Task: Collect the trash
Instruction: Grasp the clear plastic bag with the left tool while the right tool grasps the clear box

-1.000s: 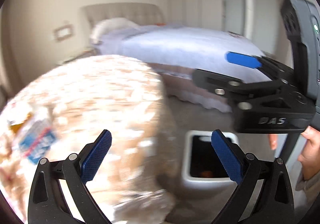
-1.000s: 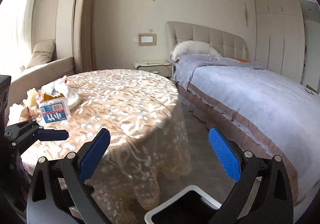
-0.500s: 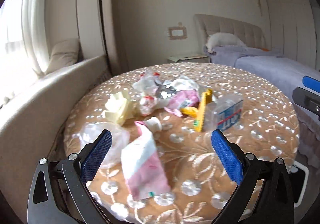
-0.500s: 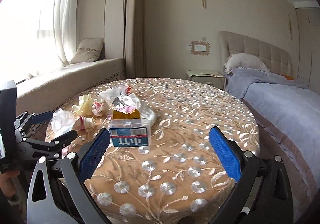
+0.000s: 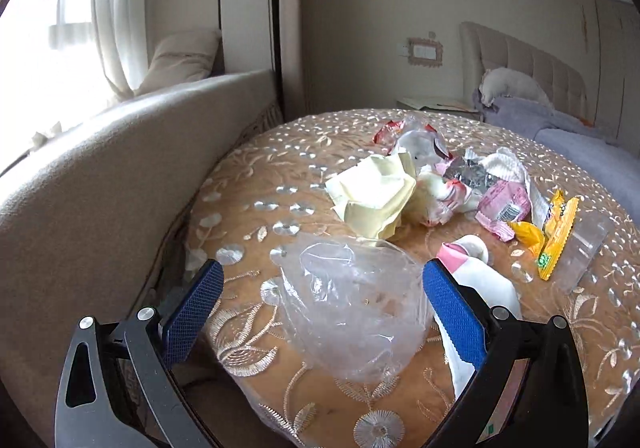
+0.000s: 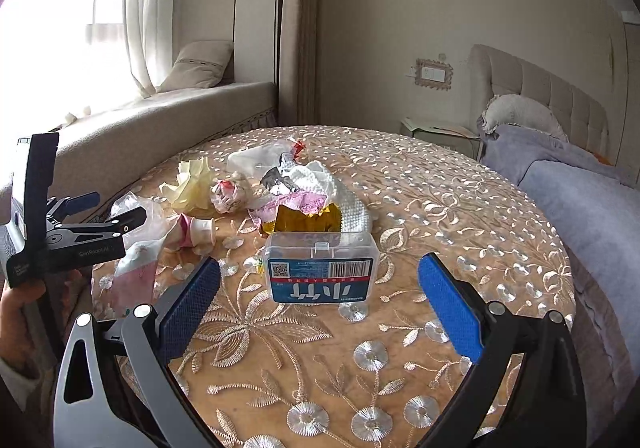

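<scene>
The round table (image 6: 460,216) wears a tan cloth with raised, glossy embroidery of pale flowers, leaves and silvery discs, and the trash lies bunched on its left half, toward the window-seat edge.

The left gripper (image 5: 320,302) is spread wide and grips nothing. A crumpled clear plastic bag (image 5: 352,312), thin, wrinkled and see-through, lies between its blue, cross-hatched pads (image 5: 194,310) at the near-left edge of the table. Whether a pad touches the film cannot be told. Just beside the bag on the right lies a smooth white-and-pink pouch (image 5: 478,288) with a rounded spout end, partly hidden behind the right finger.

Farther in sits a stiff, creased wad of pale yellow paper (image 5: 374,196), folded into angular facets. Touching it on the right is a heap of soft wrappers: a pink packet with a barcode (image 5: 502,206), crinkled silver foil (image 5: 470,176) and a red-and-white bag (image 5: 416,138). A yellow wrapper with a serrated edge (image 5: 554,230) lies near the right side of the heap.

The right gripper (image 6: 320,302) is likewise released and bare, its textured blue pads (image 6: 450,308) wide apart. Between them and a little ahead rests a rectangular clear hard-plastic box (image 6: 320,266) with a snap clasp on its lid and a blue-and-red printed label, near the middle of the table. Behind it, touching, is a gold foil wrapper (image 6: 304,222) and a white knitted cloth (image 6: 344,192).
</scene>
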Demonstrator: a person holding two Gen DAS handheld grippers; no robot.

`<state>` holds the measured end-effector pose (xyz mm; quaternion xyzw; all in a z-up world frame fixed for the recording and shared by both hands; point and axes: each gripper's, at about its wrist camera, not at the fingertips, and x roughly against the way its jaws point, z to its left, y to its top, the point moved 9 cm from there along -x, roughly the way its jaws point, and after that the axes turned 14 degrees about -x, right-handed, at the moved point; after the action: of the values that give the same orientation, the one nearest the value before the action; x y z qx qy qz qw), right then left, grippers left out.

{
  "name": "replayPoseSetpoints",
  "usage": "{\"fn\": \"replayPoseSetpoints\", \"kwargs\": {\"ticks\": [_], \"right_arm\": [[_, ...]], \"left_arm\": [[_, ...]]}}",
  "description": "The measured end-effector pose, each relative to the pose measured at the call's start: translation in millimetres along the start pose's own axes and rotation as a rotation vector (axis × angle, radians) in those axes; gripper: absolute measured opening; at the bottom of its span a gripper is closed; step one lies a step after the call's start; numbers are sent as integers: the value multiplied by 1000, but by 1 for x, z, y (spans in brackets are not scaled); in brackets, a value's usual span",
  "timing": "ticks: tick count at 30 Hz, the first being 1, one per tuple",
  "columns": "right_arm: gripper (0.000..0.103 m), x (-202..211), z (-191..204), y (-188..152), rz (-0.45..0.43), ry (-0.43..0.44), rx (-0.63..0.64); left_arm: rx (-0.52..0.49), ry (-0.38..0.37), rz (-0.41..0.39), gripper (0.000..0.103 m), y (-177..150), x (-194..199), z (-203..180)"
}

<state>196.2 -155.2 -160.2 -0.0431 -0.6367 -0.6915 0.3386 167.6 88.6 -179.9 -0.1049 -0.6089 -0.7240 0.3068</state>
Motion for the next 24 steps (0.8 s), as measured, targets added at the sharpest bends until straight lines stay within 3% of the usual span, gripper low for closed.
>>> {"fn": "replayPoseSetpoints", "kwargs": {"ticks": [1, 3, 4, 7, 15, 20, 21, 24], "right_arm": [[99, -6, 0, -2, 16, -6, -6], [99, -17, -1, -4, 42, -20, -19], [99, -22, -1, -5, 54, -20, -26], [99, -36, -2, -4, 85, -36, -40], [99, -69, -3, -6, 165, -79, -30], [98, -79, -2, -10, 208, -40, -46], [86, -78, -3, -9, 202, -32, -51], [86, -75, -7, -7, 194, -26, -69]], "left_arm": [[9, -17, 14, 97, -3, -6, 1], [24, -88, 39, 78, -8, -18, -3], [33, -108, 48, 63, -9, -24, -4], [27, -144, 29, 48, -6, -26, -5], [16, -101, -42, 47, 16, 0, 12], [12, -87, -91, 47, 30, 15, 17], [8, -90, -94, 47, 31, 17, 16], [-4, -98, -101, 47, 35, 19, 11]]}}
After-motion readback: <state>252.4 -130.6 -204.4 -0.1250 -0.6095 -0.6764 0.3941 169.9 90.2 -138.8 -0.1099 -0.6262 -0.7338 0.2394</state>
